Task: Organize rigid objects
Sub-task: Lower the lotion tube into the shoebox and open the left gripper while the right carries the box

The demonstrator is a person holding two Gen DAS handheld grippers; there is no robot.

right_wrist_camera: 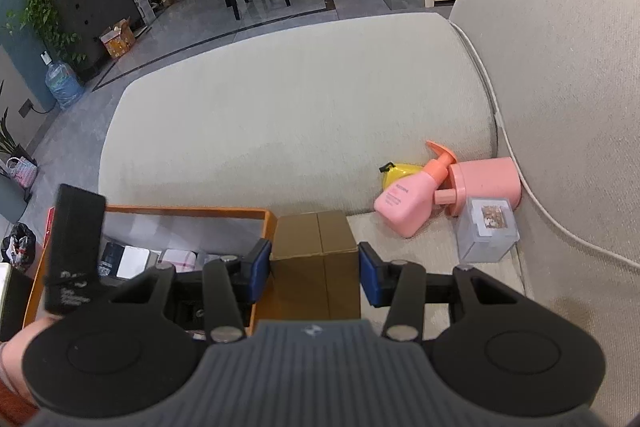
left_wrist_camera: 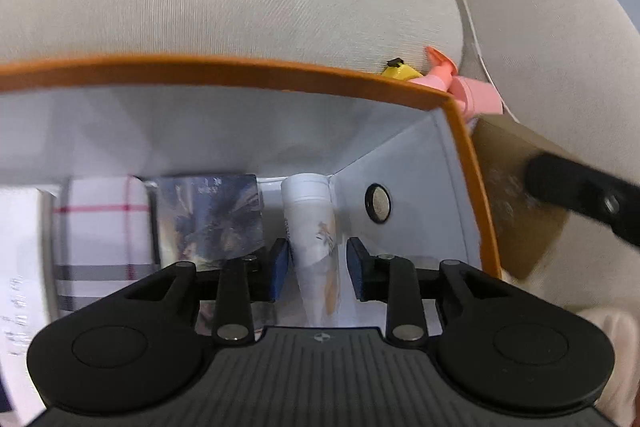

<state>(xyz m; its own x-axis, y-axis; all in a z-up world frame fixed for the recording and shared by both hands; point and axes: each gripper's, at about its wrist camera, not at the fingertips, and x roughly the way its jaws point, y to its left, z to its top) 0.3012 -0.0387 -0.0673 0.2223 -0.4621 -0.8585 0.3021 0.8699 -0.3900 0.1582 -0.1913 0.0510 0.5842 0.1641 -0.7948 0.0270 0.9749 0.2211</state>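
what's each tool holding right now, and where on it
Left tool: nothing; the white tube stands free between its pads. Right tool straddles the brown box; a real grip cannot be told.

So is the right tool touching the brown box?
Cannot tell. Right wrist view: box sits between the tool's pads, edges close, no plain gap or contact.

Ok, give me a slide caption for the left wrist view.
Left tongs open around a white tube standing in the corner of an orange-rimmed storage box.
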